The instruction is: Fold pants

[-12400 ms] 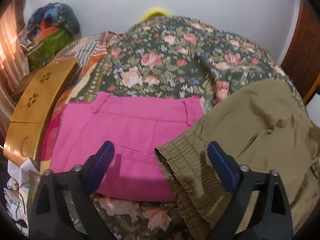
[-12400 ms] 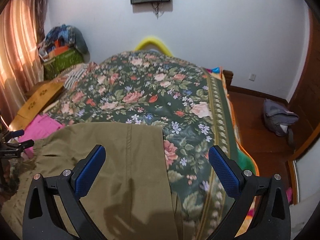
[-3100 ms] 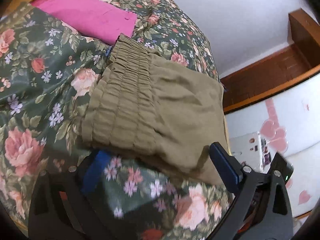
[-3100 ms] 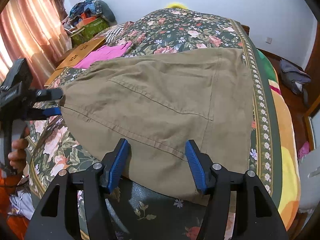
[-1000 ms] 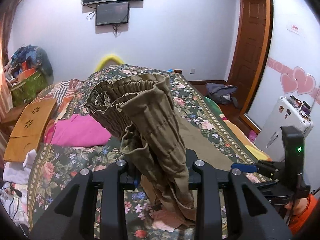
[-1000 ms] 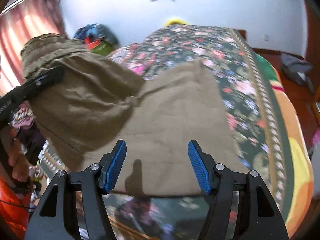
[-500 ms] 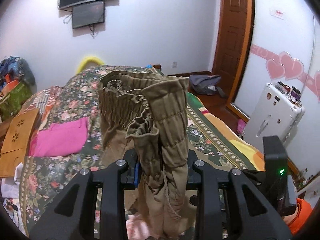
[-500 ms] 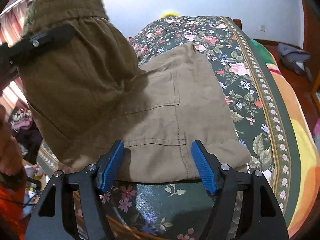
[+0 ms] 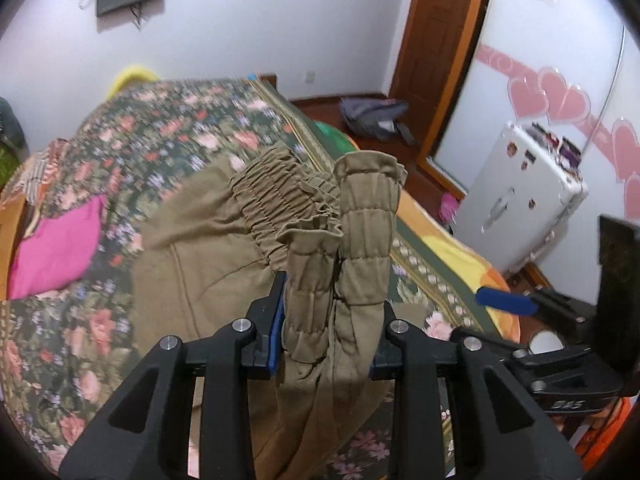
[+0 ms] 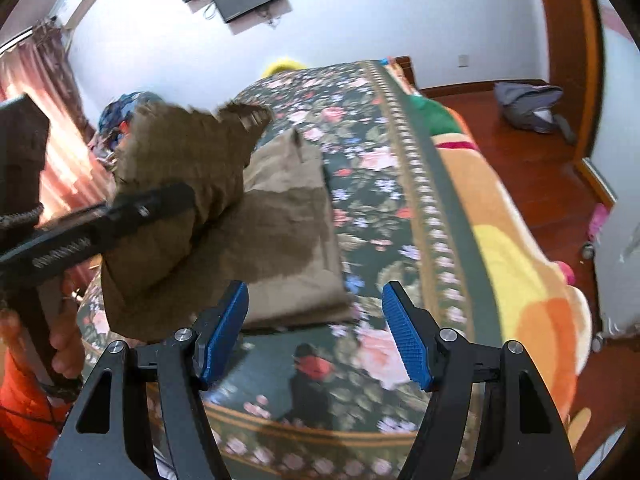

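Observation:
The olive pants (image 9: 208,264) lie partly on the floral bed, with their gathered waistband (image 9: 344,240) lifted. My left gripper (image 9: 326,320) is shut on the waistband and holds it up above the bed. In the right wrist view the lifted part of the pants (image 10: 180,184) hangs at the left over the lower part lying flat (image 10: 292,240). My right gripper (image 10: 314,332) is open and empty above the bed's near edge, just in front of the pants' hem. Its blue pad also shows in the left wrist view (image 9: 506,300).
Folded pink pants (image 9: 56,244) lie at the bed's left side. The bed has a floral cover (image 10: 372,184). A grey bag (image 10: 528,108) lies on the wooden floor by the door. A white suitcase (image 9: 520,200) stands at the right.
The left gripper has carried the waistband further over the flat part of the pants and lower. The right gripper has drawn back from the hem towards the bed's edge and right.

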`<control>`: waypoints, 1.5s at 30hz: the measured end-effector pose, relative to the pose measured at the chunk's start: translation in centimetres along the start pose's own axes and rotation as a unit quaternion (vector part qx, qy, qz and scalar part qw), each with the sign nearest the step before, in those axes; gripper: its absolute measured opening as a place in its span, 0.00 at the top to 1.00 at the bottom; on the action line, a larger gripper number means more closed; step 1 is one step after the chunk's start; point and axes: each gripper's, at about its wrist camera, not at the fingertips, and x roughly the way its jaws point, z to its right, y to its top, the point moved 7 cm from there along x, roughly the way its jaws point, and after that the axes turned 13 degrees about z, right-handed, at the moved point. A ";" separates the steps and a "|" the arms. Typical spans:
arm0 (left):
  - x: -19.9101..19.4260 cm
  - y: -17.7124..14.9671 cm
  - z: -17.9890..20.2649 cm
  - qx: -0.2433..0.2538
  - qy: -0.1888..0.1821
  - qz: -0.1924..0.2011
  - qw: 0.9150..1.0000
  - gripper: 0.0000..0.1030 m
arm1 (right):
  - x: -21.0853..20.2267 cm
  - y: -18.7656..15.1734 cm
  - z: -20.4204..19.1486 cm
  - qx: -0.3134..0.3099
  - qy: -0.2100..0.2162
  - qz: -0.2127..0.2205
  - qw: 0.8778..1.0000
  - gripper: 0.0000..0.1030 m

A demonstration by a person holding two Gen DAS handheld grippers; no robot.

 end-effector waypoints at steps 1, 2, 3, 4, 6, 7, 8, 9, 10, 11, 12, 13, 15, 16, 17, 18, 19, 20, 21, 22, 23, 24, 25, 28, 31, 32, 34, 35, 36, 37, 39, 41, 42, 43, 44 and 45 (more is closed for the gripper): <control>0.7 -0.6 0.4 0.001 -0.002 -0.013 1.000 0.71 | -0.2 0.0 0.2 0.002 -0.002 0.001 1.000 0.35; 1.2 -1.2 0.6 0.001 -0.005 -0.025 1.000 0.71 | -0.5 -0.1 0.5 0.005 -0.004 0.003 1.000 0.35; 1.6 -1.6 0.7 0.000 -0.008 -0.034 0.999 0.71 | -0.7 0.0 0.6 0.007 -0.005 0.005 1.000 0.35; 2.0 -2.2 0.9 -0.001 -0.012 -0.047 0.999 0.70 | -0.8 0.0 0.8 0.009 -0.007 0.006 1.000 0.35; 2.4 -2.7 0.9 -0.007 -0.020 -0.060 0.998 0.60 | -1.0 0.0 1.1 0.011 -0.011 0.007 1.000 0.35; 2.4 -2.9 0.9 -0.015 -0.027 -0.064 0.997 0.57 | -1.0 -0.1 1.2 0.011 -0.012 0.007 1.000 0.35; 2.4 -3.1 0.8 -0.026 -0.036 -0.068 0.997 0.52 | -1.1 -0.1 1.2 0.011 -0.013 0.007 1.000 0.35; 2.2 -3.2 0.7 -0.037 -0.046 -0.072 0.996 0.46 | -1.0 -0.1 1.2 0.010 -0.013 0.007 1.000 0.35; 2.1 -3.1 0.7 -0.041 -0.050 -0.073 0.995 0.45 | -1.0 -0.1 1.2 0.010 -0.013 0.006 1.000 0.35; 1.8 -3.1 0.7 -0.042 -0.054 -0.072 0.995 0.42 | -1.0 -0.1 1.2 0.009 -0.013 0.006 1.000 0.35; 1.4 -3.1 0.7 -0.040 -0.058 -0.071 0.995 0.39 | -0.9 0.0 1.2 0.009 -0.013 0.006 1.000 0.35; 1.2 -3.1 0.7 -0.038 -0.061 -0.072 0.995 0.38 | -0.8 0.0 1.2 0.008 -0.012 0.006 1.000 0.35; 0.5 -3.1 0.8 -0.036 -0.064 -0.072 0.995 0.36 | -0.7 0.0 1.0 0.008 -0.011 0.007 1.000 0.35; 0.2 -3.1 0.8 -0.034 -0.065 -0.071 0.995 0.35 | -0.7 0.0 1.0 0.007 -0.011 0.007 1.000 0.35; -0.1 -3.2 0.8 -0.032 -0.065 -0.071 0.995 0.35 | -0.6 0.1 0.9 0.006 -0.011 0.007 1.000 0.35; -0.6 -3.2 0.7 -0.029 -0.064 -0.069 0.995 0.35 | -0.7 0.0 0.8 0.006 -0.011 0.007 1.000 0.35; -1.1 -3.1 0.6 -0.027 -0.062 -0.066 0.996 0.34 | -0.7 0.1 0.7 0.005 -0.010 0.007 1.000 0.35; -1.4 -2.9 0.5 -0.027 -0.061 -0.062 0.996 0.34 | -0.7 0.1 0.6 0.004 -0.010 0.007 1.000 0.35; -1.9 -2.7 0.2 -0.031 -0.061 -0.057 0.996 0.34 | -0.8 0.1 0.5 0.003 -0.010 0.007 1.000 0.35; -2.1 -2.5 0.0 -0.035 -0.062 -0.054 0.996 0.32 | -0.8 0.1 0.4 0.002 -0.009 0.007 1.000 0.35; -2.5 -2.3 -0.4 -0.042 -0.064 -0.049 0.996 0.29 | -0.8 0.1 0.3 0.001 -0.008 0.007 1.000 0.35; -2.9 -2.0 -0.9 -0.049 -0.062 -0.043 0.996 0.27 | -0.8 0.2 0.1 0.000 -0.007 0.007 1.000 0.35; -3.2 -1.8 -1.5 -0.053 -0.059 -0.038 0.996 0.26 | -0.7 0.2 -0.1 0.000 -0.005 0.007 1.000 0.35; -3.7 -1.3 -3.8 -0.062 -0.032 -0.025 0.997 0.26 | -0.6 0.3 -0.9 -0.004 0.001 0.007 1.000 0.35; -3.3 -1.9 -6.0 -0.074 -0.010 -0.031 0.997 0.26 | -0.3 0.4 -1.9 -0.008 0.007 0.007 1.000 0.35; -3.0 -2.2 -6.3 -0.073 -0.004 -0.035 0.997 0.26 | -0.1 0.4 -2.3 -0.010 0.011 0.006 1.000 0.34; -2.3 -3.7 -7.1 -0.064 0.019 -0.051 0.997 0.26 | 0.2 0.2 -3.0 -0.009 0.015 0.003 1.000 0.33; -1.9 -4.4 -7.2 -0.058 0.025 -0.057 0.996 0.26 | 0.5 0.0 -3.3 -0.008 0.019 -0.002 1.000 0.33; -1.6 -5.0 -7.2 -0.054 0.029 -0.061 0.996 0.24 | 0.8 -0.2 -3.7 -0.009 0.022 -0.008 1.000 0.33; -1.4 -5.6 -7.1 -0.053 0.031 -0.062 0.996 0.22 | 1.0 -0.4 -4.0 -0.009 0.024 -0.012 1.000 0.33; -1.0 -6.6 -6.9 -0.067 0.026 -0.060 0.996 0.20 | 1.5 -0.9 -4.7 -0.017 0.030 -0.022 0.999 0.33; -1.0 -7.1 -6.9 -0.075 0.027 -0.050 0.996 0.18 | 2.3 -1.7 -5.3 -0.025 0.035 -0.036 0.998 0.33; -1.1 -7.1 -6.8 -0.073 0.029 -0.047 0.996 0.18 | 2.5 -2.0 -5.4 -0.027 0.036 -0.041 0.998 0.33; -1.1 -7.2 -6.8 -0.070 0.030 -0.046 0.996 0.18 | 2.9 -2.4 -5.4 -0.028 0.035 -0.048 0.998 0.33; -1.2 -7.2 -6.7 -0.069 0.030 -0.045 0.996 0.18 | 3.4 -2.9 -5.3 -0.027 0.035 -0.055 0.997 0.33; -1.3 -7.3 -6.8 -0.067 0.030 -0.045 0.996 0.18 | 3.7 -3.2 -5.3 -0.027 0.036 -0.060 0.997 0.33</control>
